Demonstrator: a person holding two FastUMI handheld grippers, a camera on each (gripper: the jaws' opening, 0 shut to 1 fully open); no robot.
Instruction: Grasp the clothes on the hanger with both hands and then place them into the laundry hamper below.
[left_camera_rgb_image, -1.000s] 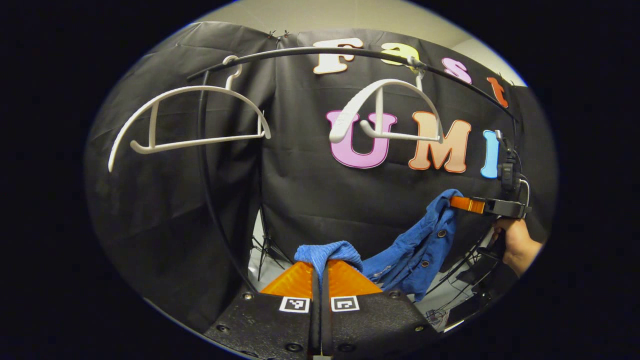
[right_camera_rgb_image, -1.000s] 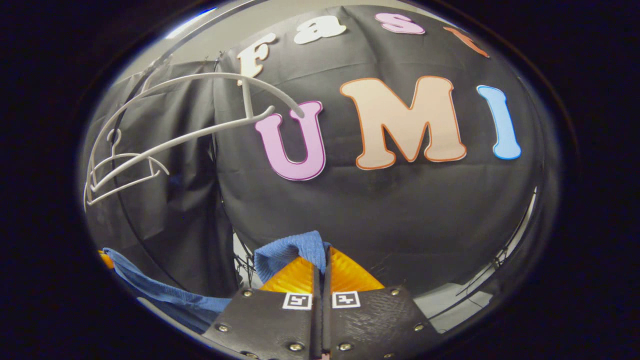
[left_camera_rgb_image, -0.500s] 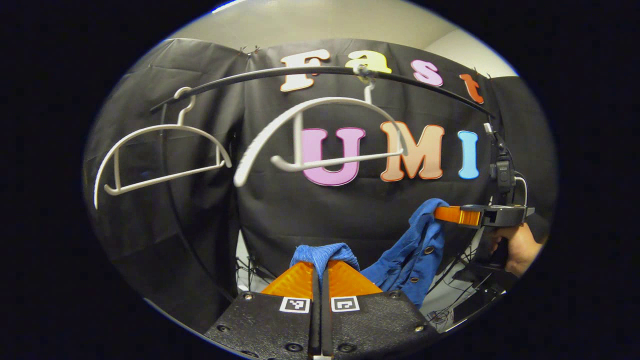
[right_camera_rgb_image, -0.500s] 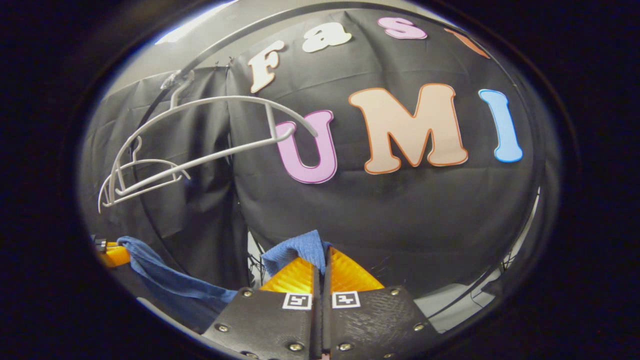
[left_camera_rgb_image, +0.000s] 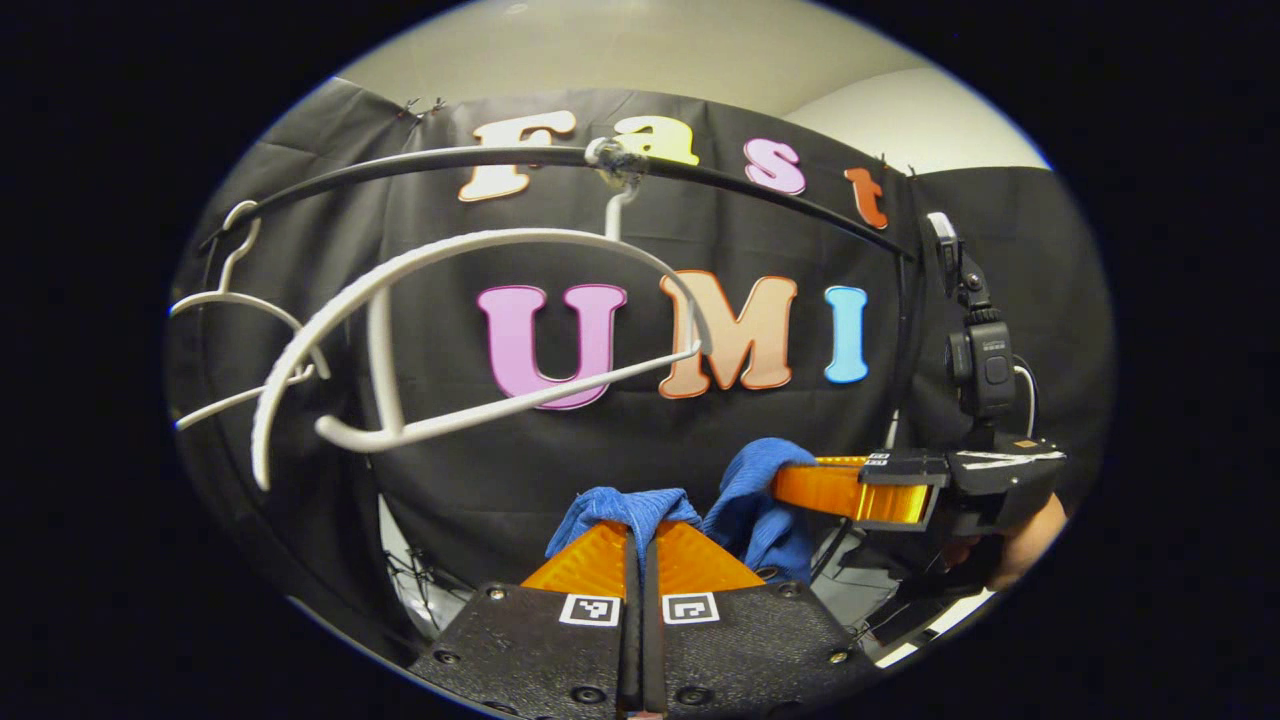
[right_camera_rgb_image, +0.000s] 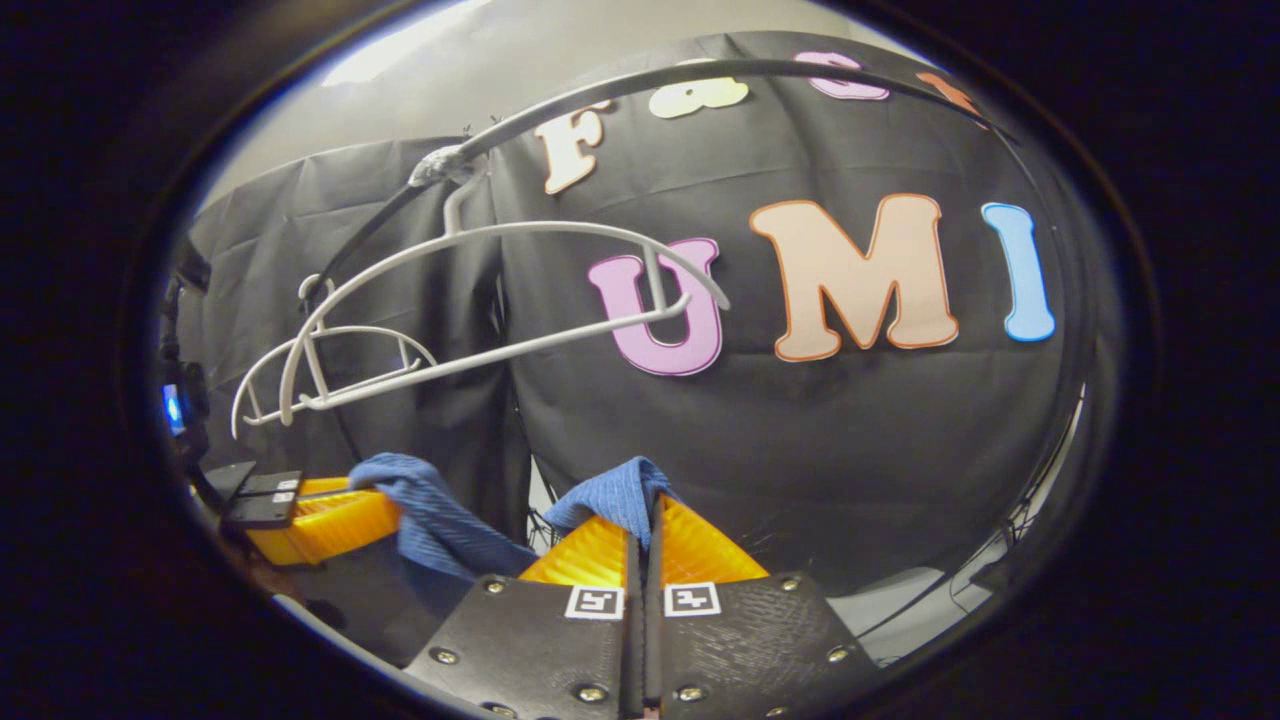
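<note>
Cloth, soft blue knit (left_camera_rgb_image: 640, 508), was off the white hanger (left_camera_rgb_image: 470, 330) and hung below it, bunched between two grips. On the left, the left gripper (left_camera_rgb_image: 641, 540) had its orange fingers (left_camera_rgb_image: 595, 555) pressed together on one fold; to the right of that, also below the hanger, the right gripper (right_camera_rgb_image: 643, 545) pinched another fold the same way. The garment looked light and limp, so it would likely sag and swing between the holds, and thick gathered edges seemed the safest places to grip.
</note>
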